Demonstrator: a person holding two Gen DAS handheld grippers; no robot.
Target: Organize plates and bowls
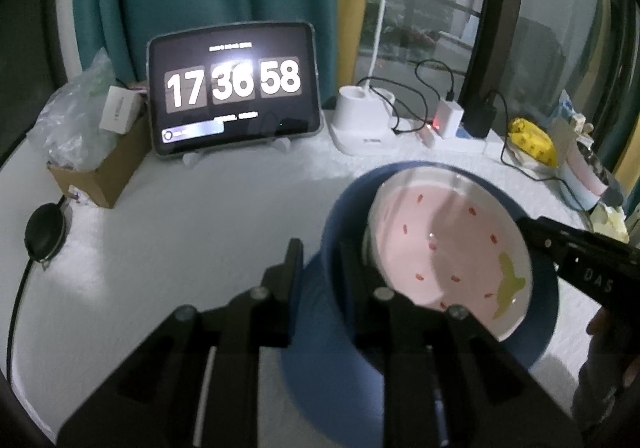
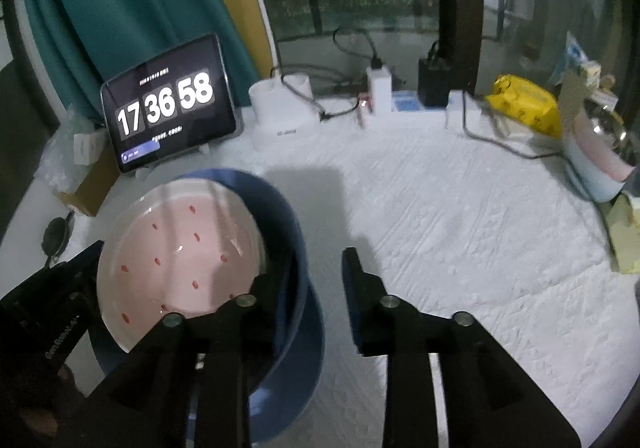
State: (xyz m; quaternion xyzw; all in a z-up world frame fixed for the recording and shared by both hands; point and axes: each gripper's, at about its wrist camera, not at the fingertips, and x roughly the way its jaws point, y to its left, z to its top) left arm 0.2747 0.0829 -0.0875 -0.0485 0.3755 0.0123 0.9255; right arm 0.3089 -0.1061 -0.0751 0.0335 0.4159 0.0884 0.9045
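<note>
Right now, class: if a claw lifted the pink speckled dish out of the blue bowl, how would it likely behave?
The pink dish looks glazed, with shiny highlights, so probably rigid, slippery and breakable. It sits tilted inside the blue bowl, so it may slide or rock when nudged.

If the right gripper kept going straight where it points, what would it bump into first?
Probably just the white tablecloth. The right gripper points down at bare cloth right of the blue bowl, though depth is hard to judge.

At the back of your white surface (image 2: 460,215) a tablet (image 1: 234,87) stands showing clock digits, with a cardboard box (image 1: 106,167) of plastic bags to its left, a white lamp base (image 1: 362,123) and chargers (image 1: 450,117) to its right, then a yellow packet (image 2: 524,103).
</note>
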